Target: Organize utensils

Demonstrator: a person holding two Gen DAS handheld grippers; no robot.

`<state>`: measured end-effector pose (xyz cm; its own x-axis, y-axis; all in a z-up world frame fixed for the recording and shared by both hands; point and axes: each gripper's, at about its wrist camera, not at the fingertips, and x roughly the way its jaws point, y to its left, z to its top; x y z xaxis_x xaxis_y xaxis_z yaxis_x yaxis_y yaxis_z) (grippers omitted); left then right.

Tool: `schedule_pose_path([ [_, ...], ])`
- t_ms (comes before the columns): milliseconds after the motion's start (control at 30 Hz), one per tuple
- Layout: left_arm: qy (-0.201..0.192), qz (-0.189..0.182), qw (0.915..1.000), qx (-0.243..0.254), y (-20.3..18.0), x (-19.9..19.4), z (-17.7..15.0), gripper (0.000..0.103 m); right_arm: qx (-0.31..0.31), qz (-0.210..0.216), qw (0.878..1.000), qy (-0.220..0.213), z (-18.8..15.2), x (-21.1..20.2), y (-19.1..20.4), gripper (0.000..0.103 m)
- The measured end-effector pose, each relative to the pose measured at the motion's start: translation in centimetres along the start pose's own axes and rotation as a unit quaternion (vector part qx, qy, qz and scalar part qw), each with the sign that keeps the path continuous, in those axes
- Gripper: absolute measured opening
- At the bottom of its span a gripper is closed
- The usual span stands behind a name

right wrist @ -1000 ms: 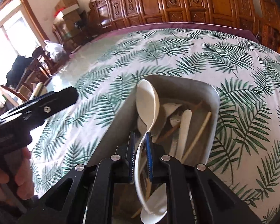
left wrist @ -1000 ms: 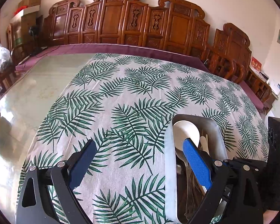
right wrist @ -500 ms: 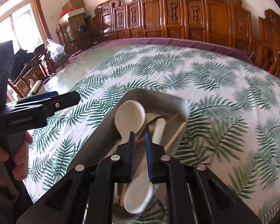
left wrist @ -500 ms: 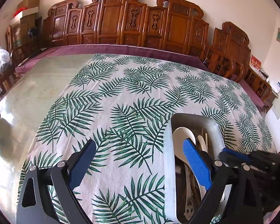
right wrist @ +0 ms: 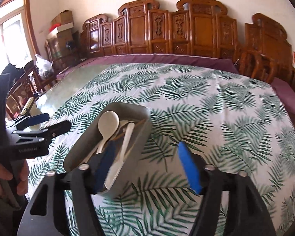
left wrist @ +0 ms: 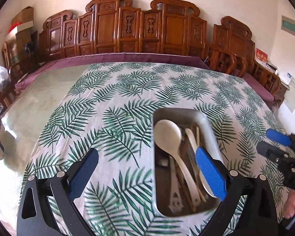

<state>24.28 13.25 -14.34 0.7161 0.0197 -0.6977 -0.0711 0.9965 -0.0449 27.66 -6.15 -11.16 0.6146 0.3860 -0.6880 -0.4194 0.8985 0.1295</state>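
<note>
A metal tray [left wrist: 210, 129] sits on the leaf-print tablecloth and holds a white spoon [left wrist: 168, 135], other white utensils and wooden chopsticks. It also shows in the right wrist view [right wrist: 141, 129], with the white spoon [right wrist: 108, 122] lying in it. My left gripper [left wrist: 147, 167] is open and empty, its right finger above the tray. My right gripper [right wrist: 147, 165] is open and empty, raised above the tray's right side. It shows at the right edge of the left wrist view [left wrist: 273, 143].
The tablecloth [left wrist: 127, 90] covers the right part of a long glass-topped table [left wrist: 39, 102]. Carved wooden chairs [left wrist: 127, 31] line the far edge. Cardboard boxes [right wrist: 63, 25] stand at the back left.
My right gripper let go of the white spoon, which now lies in the tray. It opened wide and pulled back up and to the right. Left gripper stayed open.
</note>
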Motion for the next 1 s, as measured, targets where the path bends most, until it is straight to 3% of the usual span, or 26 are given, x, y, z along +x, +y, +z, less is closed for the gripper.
schedule_pose_path([
  [100, 0.003, -0.001, 1.0000, 0.002, -1.2, -1.3, -0.7, 0.095, 0.006, -0.010, 1.000, -0.011, -0.6, -1.8, -0.6, 0.094],
  [200, 0.002, -0.001, 1.0000, 0.006, -2.5, -3.1, -1.3, 0.095, 0.015, -0.017, 1.000, -0.020, -1.3, -3.8, -1.2, 0.100],
  [567, -0.008, -0.016, 0.9997, 0.014, -6.9, -10.3, -3.0, 0.095, 0.027, -0.035, 0.997, -0.060, -3.7, -12.2, -2.3, 0.100],
  [1000, -0.057, -0.022, 0.9975, 0.037, -10.5, -17.0, -3.2, 0.095, 0.034, -0.055, 0.993, -0.100, -5.7, -19.7, -2.3, 0.100],
])
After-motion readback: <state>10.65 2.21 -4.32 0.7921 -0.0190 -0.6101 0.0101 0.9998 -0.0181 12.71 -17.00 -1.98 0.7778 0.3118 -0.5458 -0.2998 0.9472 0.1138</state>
